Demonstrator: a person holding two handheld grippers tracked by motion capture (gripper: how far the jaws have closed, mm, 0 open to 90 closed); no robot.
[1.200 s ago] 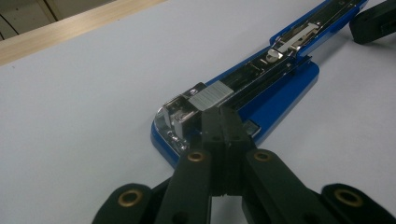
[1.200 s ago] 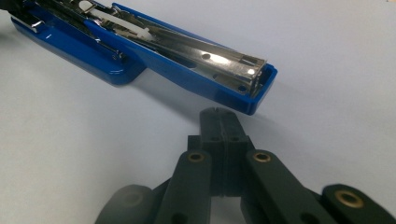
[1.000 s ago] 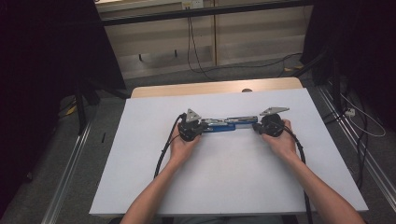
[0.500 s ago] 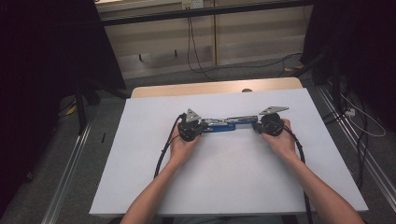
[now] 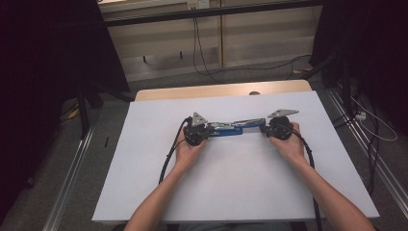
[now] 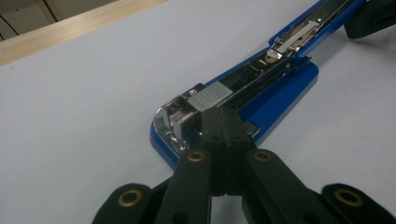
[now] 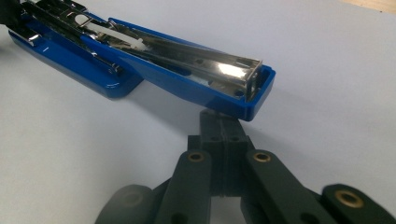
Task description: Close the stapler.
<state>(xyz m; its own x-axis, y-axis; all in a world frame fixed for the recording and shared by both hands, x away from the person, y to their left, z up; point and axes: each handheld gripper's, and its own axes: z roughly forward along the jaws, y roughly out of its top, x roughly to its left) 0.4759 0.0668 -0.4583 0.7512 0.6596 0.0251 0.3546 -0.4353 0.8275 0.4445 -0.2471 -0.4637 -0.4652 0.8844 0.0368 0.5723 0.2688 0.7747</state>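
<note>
Nothing is seen to have moved since the earlier frames: both hands, both grippers and the stapler are found in the same spots.

Count on the table (image 5: 144,192): one blue stapler (image 5: 234,128), two grippers, two hands, two trailing black cables.

Stapler: swung fully open, laid flat mid-table on the white surface, long axis running left to right in the high view. Two halves are seen: the blue base with its chrome staple channel toward the left, and the blue top arm extended toward the right. Chrome inner parts are exposed facing up in both gripper views.

Left gripper (image 5: 206,130): held in the left hand (image 5: 188,149), jaws closed flat against each other with no gap. In the left gripper view the jaw tips (image 6: 219,122) are seen pressed against the chrome front end of the stapler (image 6: 243,93); nothing is clamped between them.

Right gripper (image 5: 266,129): held in the right hand (image 5: 288,144), jaws likewise fully together. In the right gripper view the jaw tips (image 7: 219,123) are set just under the raised blue end of the open top arm (image 7: 196,79), touching or very nearly so; contact cannot be confirmed. Nothing is gripped.

One grey three-cornered plate is seen on top of each gripper, two in all.
</note>
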